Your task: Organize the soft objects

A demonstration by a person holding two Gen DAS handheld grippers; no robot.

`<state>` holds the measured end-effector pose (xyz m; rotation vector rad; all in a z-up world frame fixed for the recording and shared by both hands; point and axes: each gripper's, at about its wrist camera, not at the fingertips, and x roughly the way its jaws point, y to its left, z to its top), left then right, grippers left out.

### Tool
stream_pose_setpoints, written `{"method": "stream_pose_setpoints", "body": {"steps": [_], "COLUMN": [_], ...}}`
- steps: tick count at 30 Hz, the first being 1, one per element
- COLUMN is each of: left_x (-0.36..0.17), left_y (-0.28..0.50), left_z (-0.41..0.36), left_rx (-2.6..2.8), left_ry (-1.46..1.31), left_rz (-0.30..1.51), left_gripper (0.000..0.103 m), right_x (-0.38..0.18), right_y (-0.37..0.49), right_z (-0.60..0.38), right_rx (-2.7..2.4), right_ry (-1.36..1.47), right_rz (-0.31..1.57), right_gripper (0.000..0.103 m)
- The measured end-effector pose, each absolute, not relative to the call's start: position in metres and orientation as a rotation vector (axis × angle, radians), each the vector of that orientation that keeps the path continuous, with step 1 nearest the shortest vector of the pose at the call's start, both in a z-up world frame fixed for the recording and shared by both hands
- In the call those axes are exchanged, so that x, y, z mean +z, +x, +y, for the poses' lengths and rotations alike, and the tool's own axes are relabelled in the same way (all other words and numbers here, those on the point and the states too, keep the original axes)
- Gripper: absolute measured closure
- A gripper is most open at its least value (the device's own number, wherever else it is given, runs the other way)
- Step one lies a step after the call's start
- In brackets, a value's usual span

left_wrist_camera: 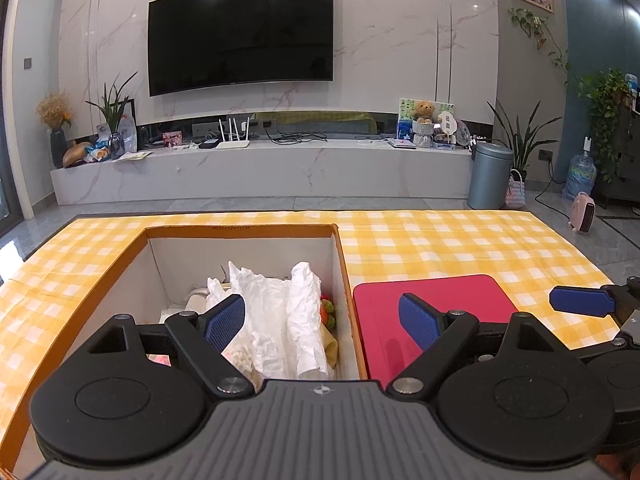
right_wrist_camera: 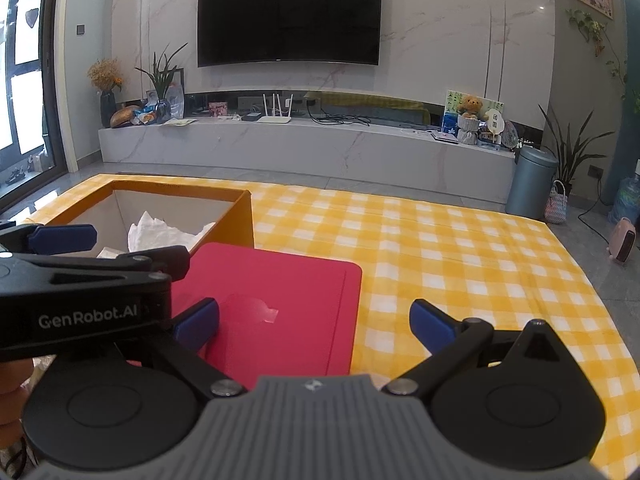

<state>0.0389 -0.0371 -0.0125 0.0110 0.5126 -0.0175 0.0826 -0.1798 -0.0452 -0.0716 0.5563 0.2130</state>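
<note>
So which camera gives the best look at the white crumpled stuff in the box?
The left wrist view: it looks down into the box, showing the white crumpled material almost whole. The right wrist view shows only its top above the box wall.

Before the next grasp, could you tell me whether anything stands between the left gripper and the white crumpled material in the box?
Nothing visible does. The left gripper, jaws open, hangs over the open-topped cardboard box, and the white crumpled material lies uppermost inside. The red mat lies outside, right of the box.

One box [left_wrist_camera: 240, 232]; one red mat [left_wrist_camera: 436, 300]; two tongs [left_wrist_camera: 324, 320] [right_wrist_camera: 314, 320].
</note>
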Motion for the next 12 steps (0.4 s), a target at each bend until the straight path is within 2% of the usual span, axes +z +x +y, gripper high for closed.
{"method": "stream_pose_setpoints", "body": {"steps": [12], "left_x": [-0.013], "left_y": [0.0391], "left_z": [-0.0377], "left_rx": [-0.02], "left_ry": [0.006], "left_rz": [0.516], "left_gripper": [0.001], "right_x": [-0.0457], "right_y": [0.0825], "right_z": [-0.1805], "right_rx": [0.209], "right_ry": [-0.071], "right_rz": [0.556], "right_gripper": [0.003]}}
